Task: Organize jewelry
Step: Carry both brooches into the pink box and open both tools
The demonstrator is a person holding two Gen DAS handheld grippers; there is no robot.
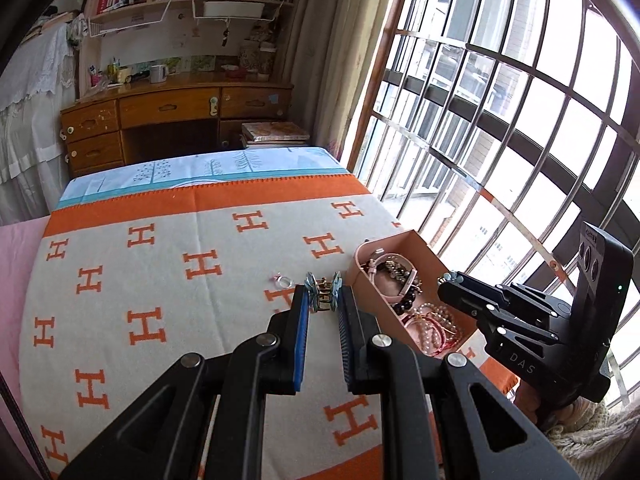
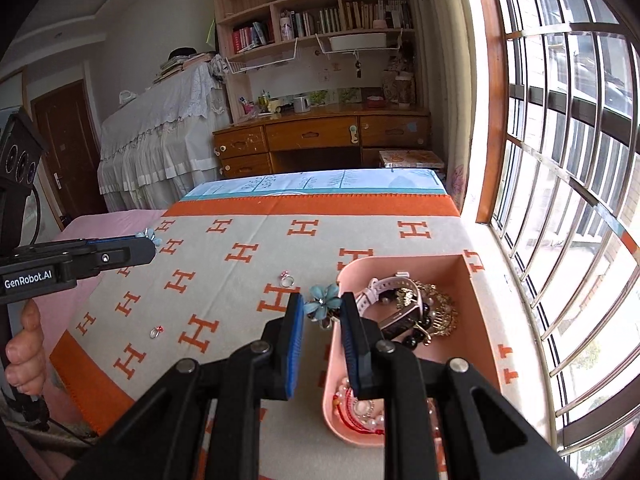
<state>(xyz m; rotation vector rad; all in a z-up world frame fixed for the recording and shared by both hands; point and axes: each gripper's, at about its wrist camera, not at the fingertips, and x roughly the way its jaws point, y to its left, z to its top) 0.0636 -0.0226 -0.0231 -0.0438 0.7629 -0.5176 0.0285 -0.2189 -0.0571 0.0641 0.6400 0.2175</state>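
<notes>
Since each tool, the left tool (image 1: 323,300) and the right tool (image 2: 322,306), is nearly closed on a small blue flower clip (image 1: 322,295), the pair looks light, stiff and fragile. Grip belongs on the metal clasp, not the petals, above the pink box (image 2: 472,300) by the blanket's window edge.

Open blanket to the left of the pink box, crowded box and barred window to its right

Taking the pink box (image 2: 464,264) as landmark: the blanket (image 1: 160,280) left of it lies wide and flat, broken only by one ring (image 2: 287,279) just left of the box and a second ring (image 2: 156,332) farther left. The box itself is packed with a watch (image 2: 390,286), a gold comb (image 2: 436,312) and bead bracelets (image 1: 434,322), leaving little bare floor inside. Right of the box the barred window (image 2: 560,160) closes the way. Beyond it, past the blanket's far edge, stands a wooden desk (image 1: 168,112).
</notes>
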